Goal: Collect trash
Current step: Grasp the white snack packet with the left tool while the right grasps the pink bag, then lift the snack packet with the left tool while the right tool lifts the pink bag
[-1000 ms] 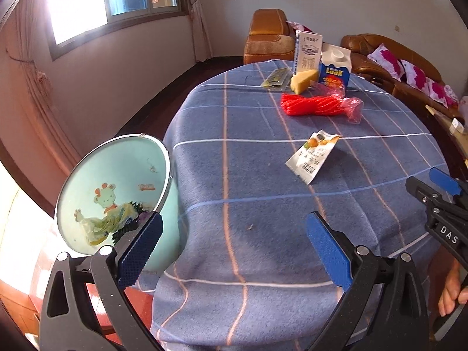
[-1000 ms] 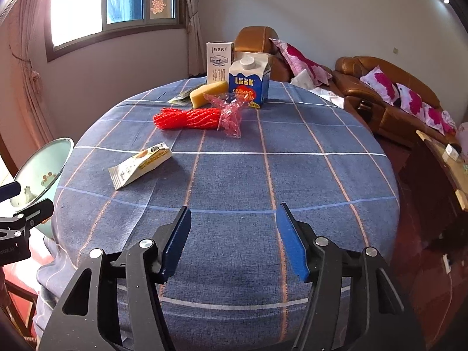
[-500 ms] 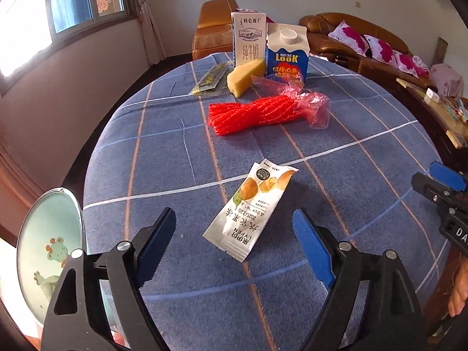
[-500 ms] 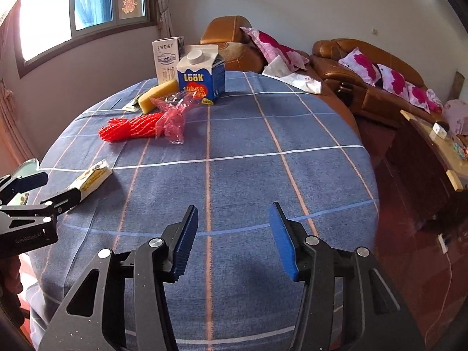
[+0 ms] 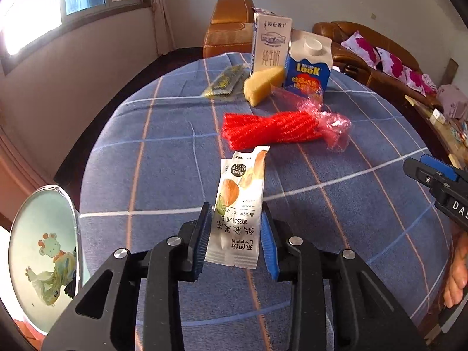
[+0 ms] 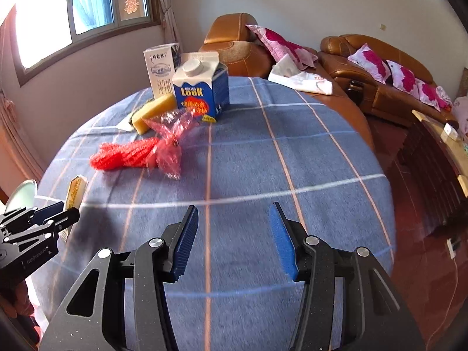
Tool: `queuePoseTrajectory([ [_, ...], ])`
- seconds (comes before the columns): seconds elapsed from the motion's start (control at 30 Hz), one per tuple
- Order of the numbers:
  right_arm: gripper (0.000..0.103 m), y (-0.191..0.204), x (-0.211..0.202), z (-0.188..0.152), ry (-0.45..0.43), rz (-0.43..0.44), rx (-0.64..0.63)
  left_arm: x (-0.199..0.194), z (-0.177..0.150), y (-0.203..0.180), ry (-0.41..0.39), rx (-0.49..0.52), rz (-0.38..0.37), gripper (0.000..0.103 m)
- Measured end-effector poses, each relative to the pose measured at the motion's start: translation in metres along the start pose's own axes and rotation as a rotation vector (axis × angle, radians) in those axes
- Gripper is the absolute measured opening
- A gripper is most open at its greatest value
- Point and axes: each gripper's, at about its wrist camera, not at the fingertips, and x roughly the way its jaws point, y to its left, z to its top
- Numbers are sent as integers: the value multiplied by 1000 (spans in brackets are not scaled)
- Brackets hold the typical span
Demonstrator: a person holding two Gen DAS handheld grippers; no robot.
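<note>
**Mia:** Where is the wrapper [image 5: 238, 210] now?

**Dad:** It sits between the two blue pads of the left gripper [image 5: 235, 238]. The jaws are closed in on its two long edges and seem to pinch it. Its far end points at the red net [image 5: 270, 130], and I think the near end is up off the cloth [image 5: 163, 163].

**Mia:** And the right gripper [image 6: 232, 238]?

**Dad:** Its jaws are spread wide, with nothing in them. It hangs over a bare part of the cloth, well away from the trash.

**Mia:** So what is the good way to do this bit?

**Dad:** I would keep the squeeze steady. The wrapper is thin and light, so it may bend or slip out if the pads let go a little. Lift it straight up first, so it does not drag.

**Mia:** Then where does it go?

**Dad:** To the bin [image 5: 44, 248], low down on the left, just past the table edge. Swing it over slowly. Open the jaws only when the wrapper is right above the bin's mouth.

**Mia:** What else is left?

**Dad:** The red net, the pink bag [image 5: 330, 120], the sponge [image 5: 263, 84] and two cartons [image 5: 307, 64] at the back.
</note>
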Motion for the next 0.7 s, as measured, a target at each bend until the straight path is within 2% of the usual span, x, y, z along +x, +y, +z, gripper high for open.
queuePoseTrajectory([
  [0.1, 51, 8, 10, 23, -1, 45, -1, -6, 13, 14, -18, -21, 58, 33],
  [0.27, 51, 28, 40, 57, -1, 63, -32, -5, 29, 44, -18, -58, 148, 33],
  [0.47, 50, 39, 94, 67, 133, 119, -44, -7, 32, 70, -15, -97, 195, 33],
  [0.57, 37, 40, 113, 59, 206, 119, -36, -5, 31, 77, -3, -115, 191, 33],
  [0.6, 30, 41, 111, 58, 188, 100, -44, -4, 29, 77, 1, -117, 190, 33],
  [0.7, 25, 39, 104, 54, 184, 85, -37, -2, 26, 75, 12, -115, 181, 33],
])
